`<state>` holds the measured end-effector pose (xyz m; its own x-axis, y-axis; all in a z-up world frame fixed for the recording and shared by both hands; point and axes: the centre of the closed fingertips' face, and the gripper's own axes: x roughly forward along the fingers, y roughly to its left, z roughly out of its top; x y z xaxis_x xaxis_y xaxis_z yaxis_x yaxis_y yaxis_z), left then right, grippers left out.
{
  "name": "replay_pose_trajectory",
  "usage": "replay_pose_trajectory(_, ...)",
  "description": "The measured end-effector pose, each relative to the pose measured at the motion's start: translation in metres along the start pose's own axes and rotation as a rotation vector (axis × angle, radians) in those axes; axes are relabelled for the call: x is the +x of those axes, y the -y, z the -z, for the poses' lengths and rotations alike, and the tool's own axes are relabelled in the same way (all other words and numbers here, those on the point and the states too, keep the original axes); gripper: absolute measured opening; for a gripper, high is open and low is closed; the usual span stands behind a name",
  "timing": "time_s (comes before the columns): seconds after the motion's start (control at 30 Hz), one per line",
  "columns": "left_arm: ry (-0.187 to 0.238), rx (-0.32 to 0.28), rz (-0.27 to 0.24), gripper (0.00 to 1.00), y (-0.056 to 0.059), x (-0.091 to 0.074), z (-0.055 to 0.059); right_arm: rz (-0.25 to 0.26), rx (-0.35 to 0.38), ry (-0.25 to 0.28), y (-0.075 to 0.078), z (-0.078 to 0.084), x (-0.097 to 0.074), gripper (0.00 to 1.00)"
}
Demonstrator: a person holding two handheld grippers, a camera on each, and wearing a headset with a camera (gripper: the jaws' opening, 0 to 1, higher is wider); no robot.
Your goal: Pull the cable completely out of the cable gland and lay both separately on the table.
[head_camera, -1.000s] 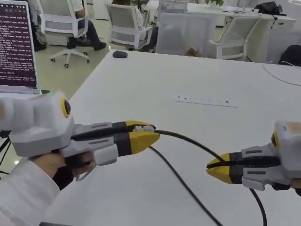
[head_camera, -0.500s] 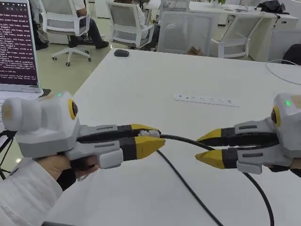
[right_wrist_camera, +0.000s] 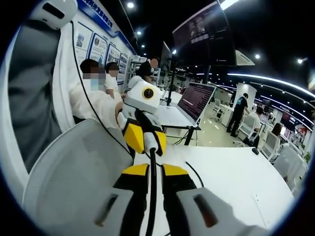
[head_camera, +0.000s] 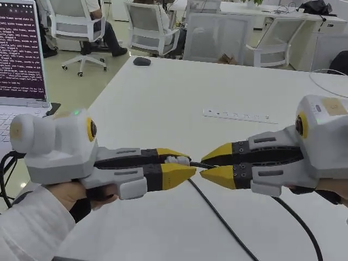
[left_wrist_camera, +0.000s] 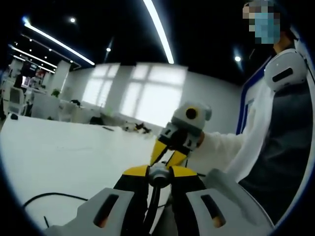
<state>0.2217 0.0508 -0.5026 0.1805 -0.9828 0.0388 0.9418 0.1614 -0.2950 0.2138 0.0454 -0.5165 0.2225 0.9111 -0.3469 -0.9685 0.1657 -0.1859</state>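
White table (head_camera: 163, 98) carries the work. Nearest, the black cable (head_camera: 217, 215) trails back beneath the right gripper (head_camera: 202, 167), whose jaws stand narrowly parted around it, not clamped. Tip to tip with it, the left gripper (head_camera: 190, 165) pinches the white cable gland (head_camera: 175, 160), and the cable enters the gland there. Beyond both tips lies a power strip (head_camera: 236, 115). Farther off are a mouse (head_camera: 142, 61) and office chairs (head_camera: 147, 27).

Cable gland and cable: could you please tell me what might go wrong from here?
The right gripper straddles the cable right beside the cable gland, so the two grippers' tips could collide. The left gripper pinches only the gland's small white body, which might slip or twist during the pull.
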Motion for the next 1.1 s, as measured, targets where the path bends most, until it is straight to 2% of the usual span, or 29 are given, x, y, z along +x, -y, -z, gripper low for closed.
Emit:
replay_pose_trajectory(0.27, 0.004, -0.006, -0.008, 0.17, -0.002, -0.002, -0.001, -0.001, -0.004, 0.006, 0.000, -0.001, 0.001, 0.04)
replay_pose_trajectory(0.53, -0.010, -0.014, 0.000, 0.17, 0.000, -0.001, 0.003, -0.004, -0.014, -0.001, 0.000, 0.003, -0.001, 0.04)
replay_pose_trajectory(0.67, -0.002, -0.015, -0.007, 0.17, -0.002, -0.002, 0.002, 0.009, -0.007, -0.003, 0.003, 0.007, -0.006, 0.04)
replay_pose_trajectory(0.9, 0.019, -0.045, -0.014, 0.17, -0.005, -0.004, -0.001, 0.046, 0.011, -0.019, 0.010, 0.023, -0.018, 0.04)
replay_pose_trajectory(1.1, 0.036, -0.040, -0.027, 0.17, -0.008, -0.006, -0.004, 0.094, 0.038, -0.072, 0.017, 0.046, -0.033, 0.04)
